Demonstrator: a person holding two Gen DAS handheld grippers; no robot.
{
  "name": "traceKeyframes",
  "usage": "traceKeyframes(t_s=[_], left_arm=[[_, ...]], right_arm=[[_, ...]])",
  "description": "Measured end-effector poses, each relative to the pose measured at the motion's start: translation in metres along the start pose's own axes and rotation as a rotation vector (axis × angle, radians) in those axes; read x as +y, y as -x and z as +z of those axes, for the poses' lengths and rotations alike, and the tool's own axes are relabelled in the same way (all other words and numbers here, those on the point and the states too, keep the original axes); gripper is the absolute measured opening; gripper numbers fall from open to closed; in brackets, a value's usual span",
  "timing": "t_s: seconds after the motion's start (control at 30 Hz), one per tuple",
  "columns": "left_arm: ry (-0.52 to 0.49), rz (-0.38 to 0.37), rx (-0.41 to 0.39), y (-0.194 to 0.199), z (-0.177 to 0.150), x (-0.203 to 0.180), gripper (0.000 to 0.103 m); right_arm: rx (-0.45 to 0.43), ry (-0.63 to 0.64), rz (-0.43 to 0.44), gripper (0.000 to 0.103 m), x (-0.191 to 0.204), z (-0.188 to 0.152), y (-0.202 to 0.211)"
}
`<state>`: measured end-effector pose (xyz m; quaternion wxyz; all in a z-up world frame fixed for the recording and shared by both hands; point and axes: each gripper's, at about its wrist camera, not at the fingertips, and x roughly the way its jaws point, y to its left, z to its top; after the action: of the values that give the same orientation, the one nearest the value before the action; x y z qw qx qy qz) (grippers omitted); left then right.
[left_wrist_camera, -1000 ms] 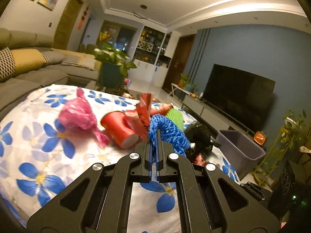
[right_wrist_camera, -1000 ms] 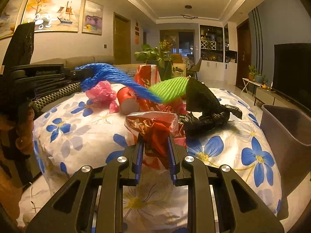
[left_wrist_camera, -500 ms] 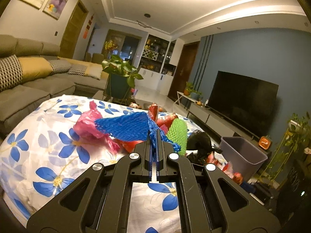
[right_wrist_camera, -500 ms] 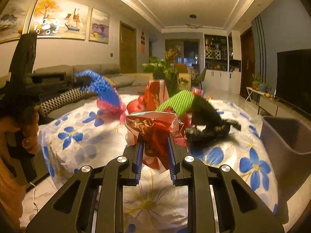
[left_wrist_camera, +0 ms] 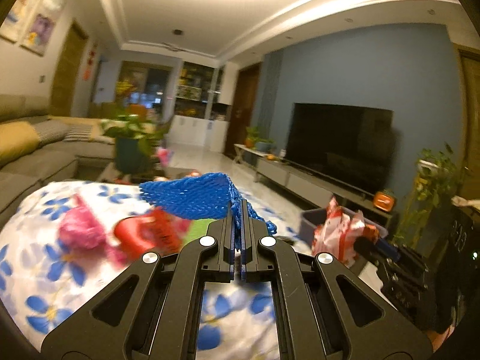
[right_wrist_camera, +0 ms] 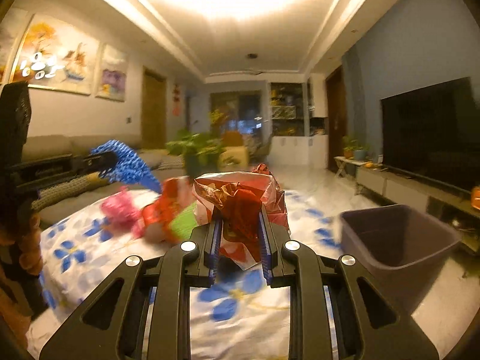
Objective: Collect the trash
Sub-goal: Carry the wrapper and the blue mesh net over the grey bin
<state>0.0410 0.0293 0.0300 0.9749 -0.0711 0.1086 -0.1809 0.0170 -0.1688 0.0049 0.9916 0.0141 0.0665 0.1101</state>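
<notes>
Right now my left gripper (left_wrist_camera: pixel 237 207) is clamped tight on a blue foam mesh sleeve (left_wrist_camera: pixel 192 196), which fans out to the left above the surface. My right gripper (right_wrist_camera: pixel 240 225) is closed on a crumpled red and white plastic wrapper (right_wrist_camera: pixel 240 198), its jaws partly apart around the bunched plastic, and the wrapper is off the surface too.

Only my right wrist view shows the left gripper from the side, at the left edge, with the blue sleeve (right_wrist_camera: pixel 126 165) drooping from its tip and my hand (right_wrist_camera: pixel 28 240) around the handle. Only my left wrist view shows the wrapper (left_wrist_camera: pixel 339 231) from outside, held near the rim of the grey plastic bin (left_wrist_camera: pixel 309 222). The right view gives the bin (right_wrist_camera: pixel 399 237) far more fully, standing on the pale floor just beside the surface, its mouth open.

Beneath both grippers lies a white cloth with blue flowers (right_wrist_camera: pixel 240 300). On it, blurred, are a pink plastic bag (left_wrist_camera: pixel 78 231), a red paper cup (left_wrist_camera: pixel 132 237) on its side just beside the bag, and a green foam mesh piece (right_wrist_camera: pixel 183 225) next to the cup.

Beyond that, a grey sofa (left_wrist_camera: pixel 45 156) runs along the left wall, a potted plant (left_wrist_camera: pixel 132 147) stands behind the cloth, and a black television (left_wrist_camera: pixel 339 144) sits on a low cabinet against the blue wall. Framed paintings (right_wrist_camera: pixel 57 57) hang above the sofa.
</notes>
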Motion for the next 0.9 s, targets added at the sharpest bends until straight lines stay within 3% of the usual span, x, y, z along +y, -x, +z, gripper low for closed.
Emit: traceKeyframes(t_s=[0.47, 0.63, 0.9], left_arm=[[-0.166, -0.364, 0.049, -0.115, 0.013, -0.141, 0.001], [-0.151, -0.442, 0.099, -0.162, 0.004, -0.167, 0.001], [-0.156, -0.462, 0.159, -0.206, -0.013, -0.184, 0.001]], right_arm=[[-0.091, -0.066, -0.375, 0.024, -0.111, 0.021, 0.006], [-0.083, -0.108, -0.434, 0.024, -0.14, 0.015, -0.001], [-0.078, -0.105, -0.498, 0.024, -0.16, 0.004, -0.017]])
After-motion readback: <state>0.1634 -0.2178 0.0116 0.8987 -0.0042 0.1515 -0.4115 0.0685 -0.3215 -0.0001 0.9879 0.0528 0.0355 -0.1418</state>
